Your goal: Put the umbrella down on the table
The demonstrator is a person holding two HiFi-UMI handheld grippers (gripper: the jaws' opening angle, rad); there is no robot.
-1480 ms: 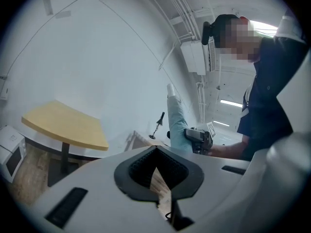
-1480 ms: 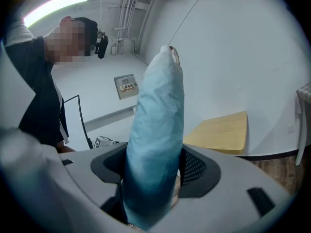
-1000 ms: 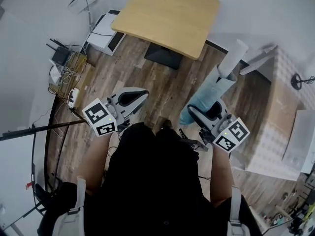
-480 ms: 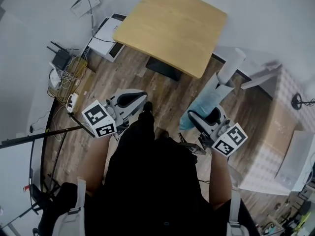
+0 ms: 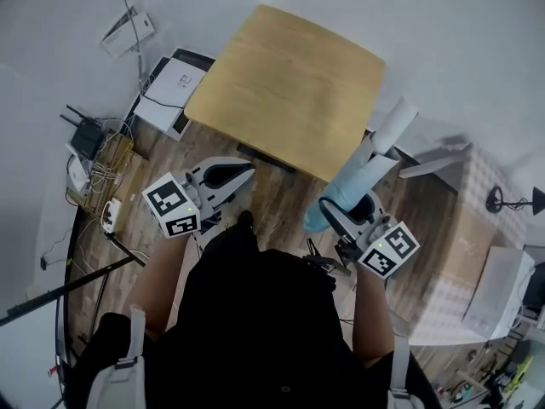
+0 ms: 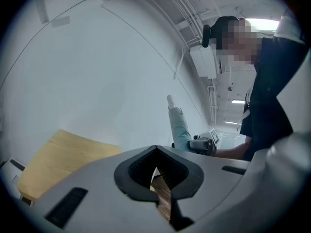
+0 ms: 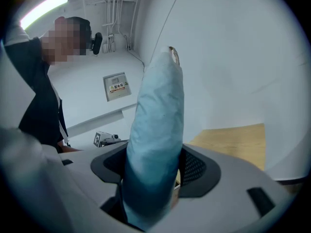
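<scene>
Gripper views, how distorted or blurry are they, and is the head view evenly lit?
Left gripper view: heavy fisheye, dark rounded corners. Right gripper view: same fisheye, a ceiling light glares top left, the umbrella looms close and slightly soft. Head view: flat, even light, no hard shadows on the table, edges curved.

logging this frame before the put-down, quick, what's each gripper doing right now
left gripper: shut, nothing between its jaws
right gripper: shut on the umbrella
</scene>
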